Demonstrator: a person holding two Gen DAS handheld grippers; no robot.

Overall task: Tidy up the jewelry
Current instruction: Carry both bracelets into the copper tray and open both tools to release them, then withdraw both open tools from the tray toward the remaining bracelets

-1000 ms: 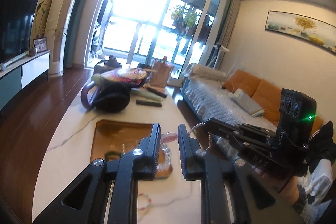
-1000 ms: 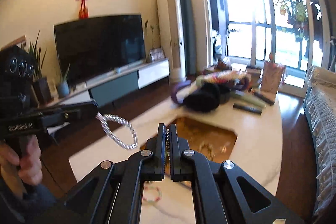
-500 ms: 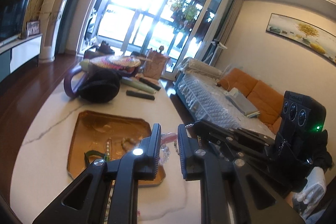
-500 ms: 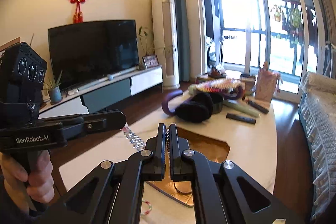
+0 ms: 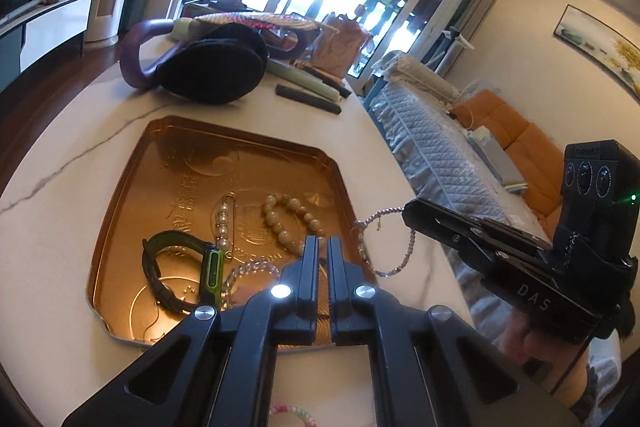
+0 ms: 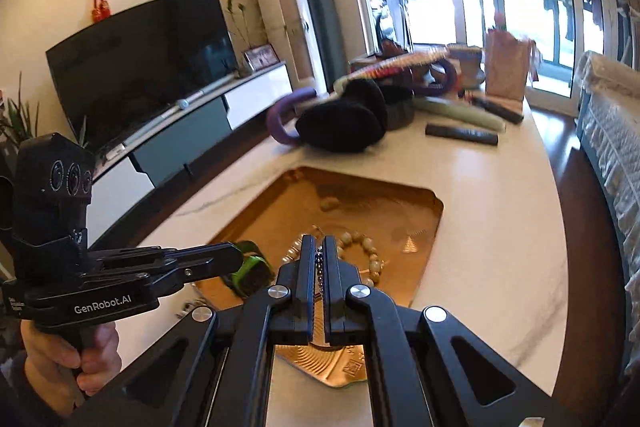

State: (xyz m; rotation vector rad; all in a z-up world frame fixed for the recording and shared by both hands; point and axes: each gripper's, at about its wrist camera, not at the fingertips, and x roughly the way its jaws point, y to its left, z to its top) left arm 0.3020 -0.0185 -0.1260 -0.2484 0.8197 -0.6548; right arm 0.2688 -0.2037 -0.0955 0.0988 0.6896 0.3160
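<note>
Your silver chain bracelet (image 5: 386, 247), a twisted, glinting loop of fine metal links, hangs at centre right of the left wrist view from the tip of your right gripper (image 5: 408, 213), whose jaws are pinched on it; in the right wrist view its dark beaded links (image 6: 319, 267) run between the narrow fingers. It dangles over the right edge of the gold tray (image 5: 132, 187), a shallow, embossed, shiny metal dish with clipped corners on the white marble-veined table (image 5: 60, 195). In the tray lie a cream bead bracelet (image 5: 288, 223), a pearl pin (image 5: 222, 223), a clear crystal bracelet (image 5: 248, 275) and a dark wristband with a green clasp (image 5: 176, 271). Your left gripper (image 5: 323, 241) sits at lower centre, jaws nearly together with nothing visible between them. A second ago both grippers shared the chain, stretched above the table; now the left has let go and the view has tipped down onto the tray. Black fuzzy earmuffs (image 5: 212, 67) rest beyond it.
</note>
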